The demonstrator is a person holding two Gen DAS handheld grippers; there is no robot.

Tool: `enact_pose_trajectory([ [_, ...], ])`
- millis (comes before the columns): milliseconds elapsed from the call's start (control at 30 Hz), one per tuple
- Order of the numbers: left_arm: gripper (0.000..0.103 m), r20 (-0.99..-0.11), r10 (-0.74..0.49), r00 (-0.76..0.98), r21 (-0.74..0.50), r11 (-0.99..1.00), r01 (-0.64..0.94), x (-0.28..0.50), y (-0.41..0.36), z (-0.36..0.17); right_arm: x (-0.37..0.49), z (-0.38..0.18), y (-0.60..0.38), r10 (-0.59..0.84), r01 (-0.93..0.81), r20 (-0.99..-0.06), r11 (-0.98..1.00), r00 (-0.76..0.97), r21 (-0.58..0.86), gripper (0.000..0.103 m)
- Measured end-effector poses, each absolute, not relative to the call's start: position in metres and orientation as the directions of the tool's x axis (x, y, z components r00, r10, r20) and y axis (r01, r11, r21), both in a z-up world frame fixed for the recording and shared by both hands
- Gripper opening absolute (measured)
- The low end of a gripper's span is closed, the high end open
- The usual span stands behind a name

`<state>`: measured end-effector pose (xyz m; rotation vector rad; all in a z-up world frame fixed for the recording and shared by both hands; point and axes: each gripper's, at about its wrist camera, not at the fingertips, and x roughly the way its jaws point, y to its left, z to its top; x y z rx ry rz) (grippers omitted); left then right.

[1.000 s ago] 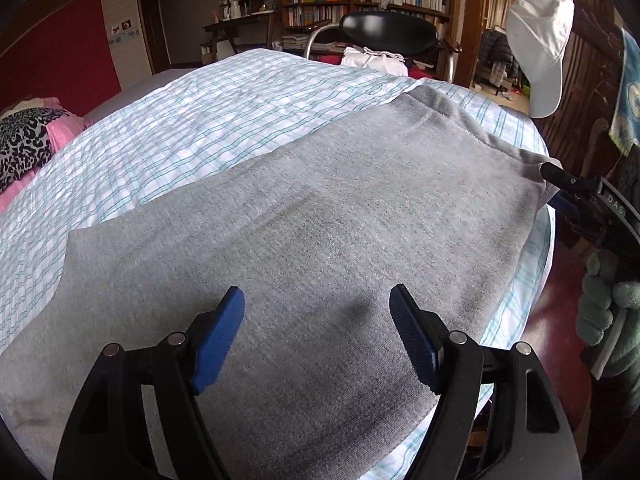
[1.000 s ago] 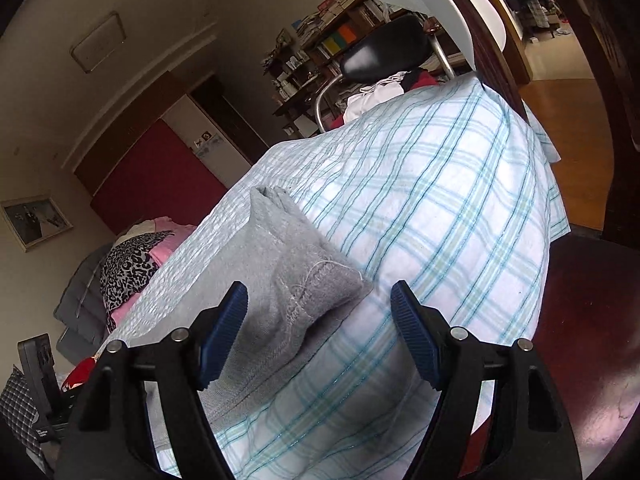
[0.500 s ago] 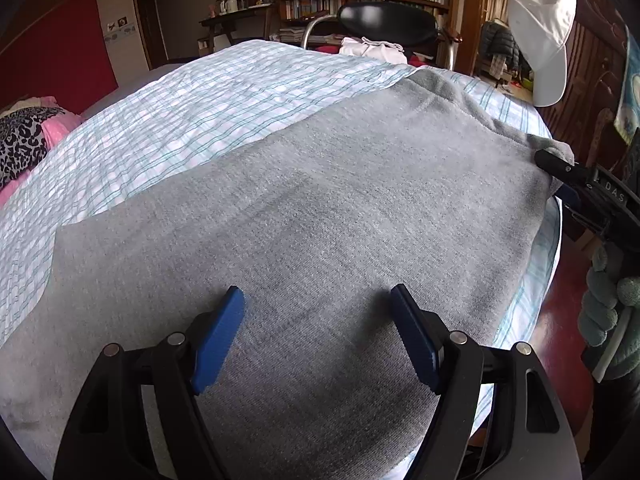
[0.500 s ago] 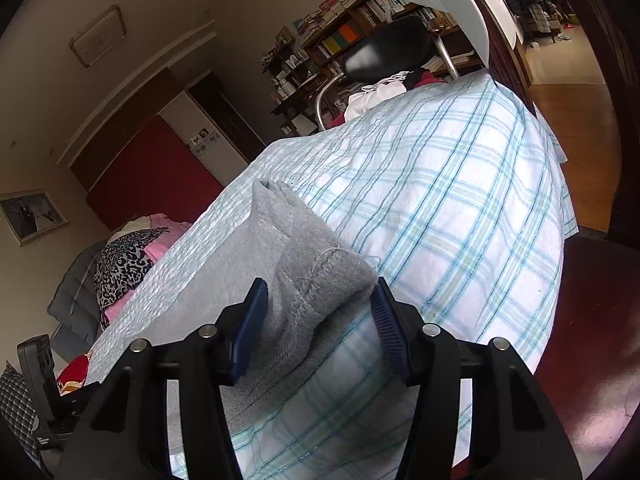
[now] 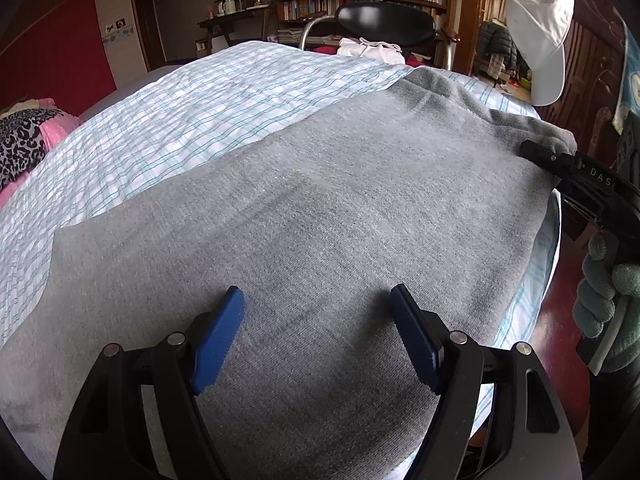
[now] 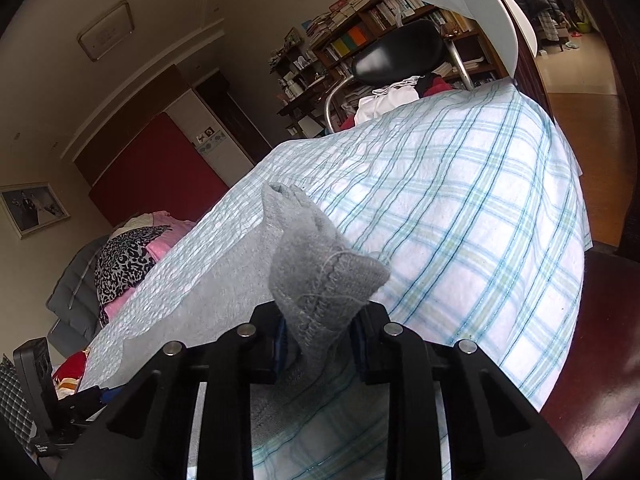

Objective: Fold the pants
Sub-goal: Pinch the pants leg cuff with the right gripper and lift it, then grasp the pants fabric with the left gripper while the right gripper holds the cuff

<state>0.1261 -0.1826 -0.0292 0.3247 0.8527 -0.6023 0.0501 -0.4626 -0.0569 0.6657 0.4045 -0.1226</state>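
Clearly the weak point is the bite the right gripper point(image 6: 320, 344) has on the pants point(image 5: 320, 220): its jaws are closing on one bunched corner of the hem, with the cloth between the blue pads, and only a small tuft of fabric stands up beyond them. If that hold is mostly the thick stitched seam and not both layers, a pull could slip the corner free or lift one layer alone, leaving the fold crooked. The left gripper point(image 5: 316, 336) hangs over the middle of the garment with its jaws wide apart and nothing between them, so for now nothing pins the far side; dragging from one corner could slide the whole piece across the smooth checked bedsheet point(image 5: 208, 96) and towards the bed's edge, where the fabric already lies close to the drop. The pants are spread flat on the bed, a broad sheet of heathered grey knit, soft and fleecy, limp enough to drape and wrinkle. The hem shows a doubled band with loose pale thread at the seam. The sheet beneath is thin, crinkled cotton in white with teal and pale green lines. A gloved hand point(image 5: 608, 300) grips the right tool's handle.
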Motion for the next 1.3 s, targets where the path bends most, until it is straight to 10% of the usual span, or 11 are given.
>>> enact_pose_trajectory([
  [667,0.075,-0.746,-0.524,0.41,-0.28,0.806,0.521,0.166,-0.134,-0.005,0.056,0.021,-0.353,-0.019,0.077,-0.265,0.975,0.964,0.209,0.023],
  [1300,0.088,-0.487,-0.832,0.266,-0.719,0.555,0.419,0.199,-0.089,0.015,0.055,-0.003,-0.217,0.19,-0.205,-0.302,0.979,0.934,-0.019,0.023],
])
